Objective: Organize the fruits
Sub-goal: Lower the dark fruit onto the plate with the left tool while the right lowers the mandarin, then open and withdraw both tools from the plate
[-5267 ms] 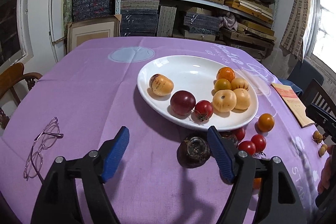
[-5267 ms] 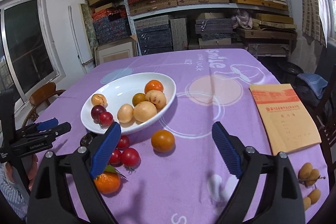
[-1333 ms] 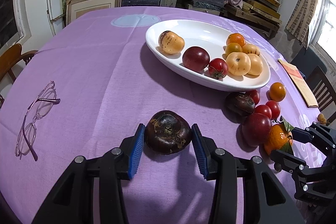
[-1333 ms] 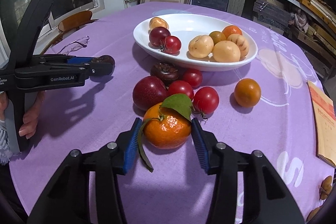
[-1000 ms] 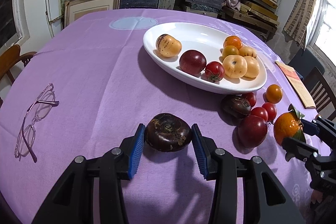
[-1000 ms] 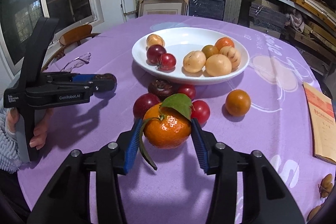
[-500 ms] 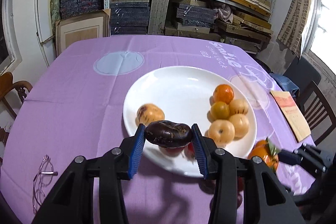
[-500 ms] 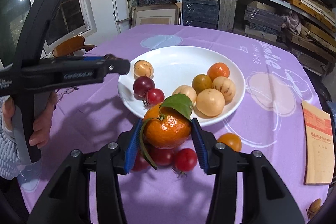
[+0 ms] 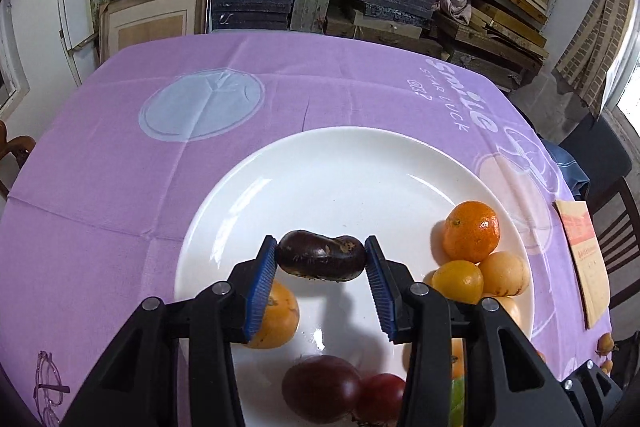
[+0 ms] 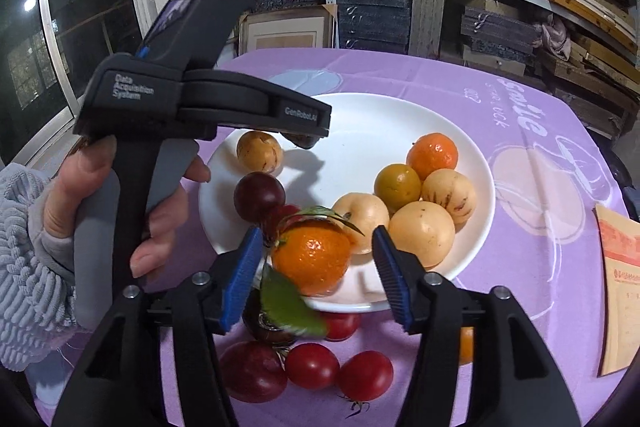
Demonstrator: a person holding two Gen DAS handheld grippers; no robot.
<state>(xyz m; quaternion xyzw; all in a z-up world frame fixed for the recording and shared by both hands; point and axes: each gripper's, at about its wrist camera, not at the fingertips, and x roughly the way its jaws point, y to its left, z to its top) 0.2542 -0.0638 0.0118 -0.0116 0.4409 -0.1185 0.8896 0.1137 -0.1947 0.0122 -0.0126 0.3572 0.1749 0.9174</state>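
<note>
My left gripper (image 9: 321, 261) is shut on a dark purple-brown fruit (image 9: 320, 261), held in the air over the middle of the white plate (image 9: 340, 167). In the right wrist view a hand holds that left gripper (image 10: 304, 139) over the plate's (image 10: 368, 131) left half. My right gripper (image 10: 318, 259) hangs above the plate's near rim and its jaws are opening. Between them is a leafy tangerine (image 10: 312, 259), blurred, with a gap to each pad and its leaf (image 10: 288, 303) hanging down.
On the plate lie an orange (image 10: 432, 149), several yellow fruits (image 10: 422, 237), a plum (image 10: 259, 195) and a speckled fruit (image 10: 259, 151). Tomatoes (image 10: 312, 365), another plum (image 10: 252, 371) and a dark fruit sit on the purple cloth before the plate. Glasses (image 9: 50, 387) far left, a brown envelope (image 9: 584, 259) right.
Both grippers have moved forward from the cloth to over the plate, the left carrying the dark fruit. The right jaws have widened and no longer press the tangerine.
</note>
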